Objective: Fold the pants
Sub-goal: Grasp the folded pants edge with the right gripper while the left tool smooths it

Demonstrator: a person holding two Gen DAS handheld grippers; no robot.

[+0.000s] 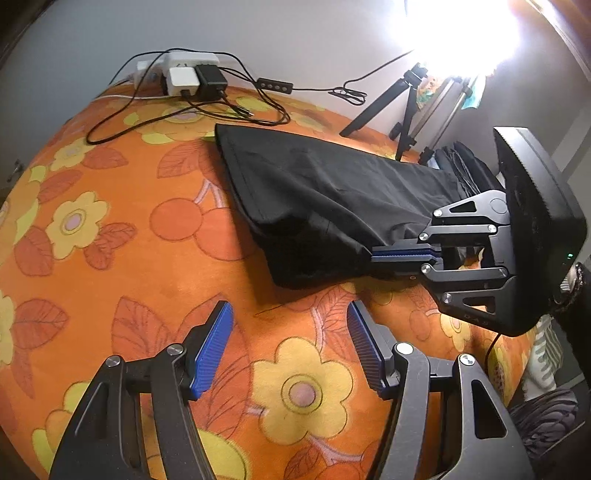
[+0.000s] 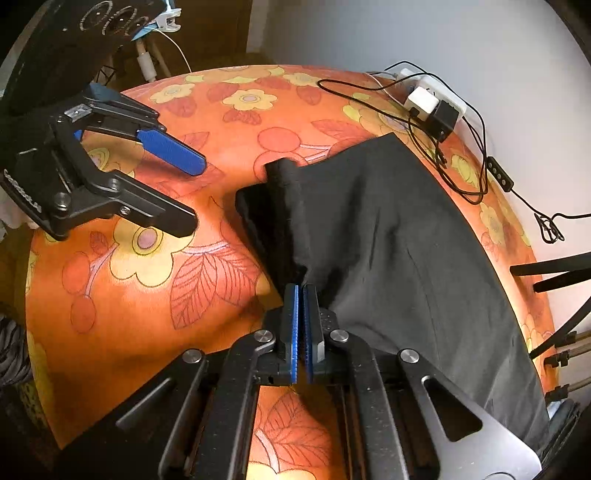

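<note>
Black pants (image 1: 314, 192) lie stretched across an orange flowered bedspread (image 1: 110, 221). My right gripper (image 1: 376, 255) reaches in from the right, its blue pads shut on the near hem edge of the pants. In the right wrist view the fabric (image 2: 388, 229) bunches up where the right gripper (image 2: 301, 288) pinches it. My left gripper (image 1: 290, 310) is open above bare bedspread just short of the pants, with nothing between its fingers. From the right wrist it shows as the left gripper (image 2: 194, 194) at the upper left, jaws apart.
A white power strip (image 1: 184, 74) with plugs and loose black cables (image 1: 147, 118) sits at the far edge of the bed by the wall. A black tripod (image 1: 402, 107) and a glaring lamp (image 1: 461, 33) stand at the back right. Folded dark clothes (image 1: 465, 166) lie beyond the pants.
</note>
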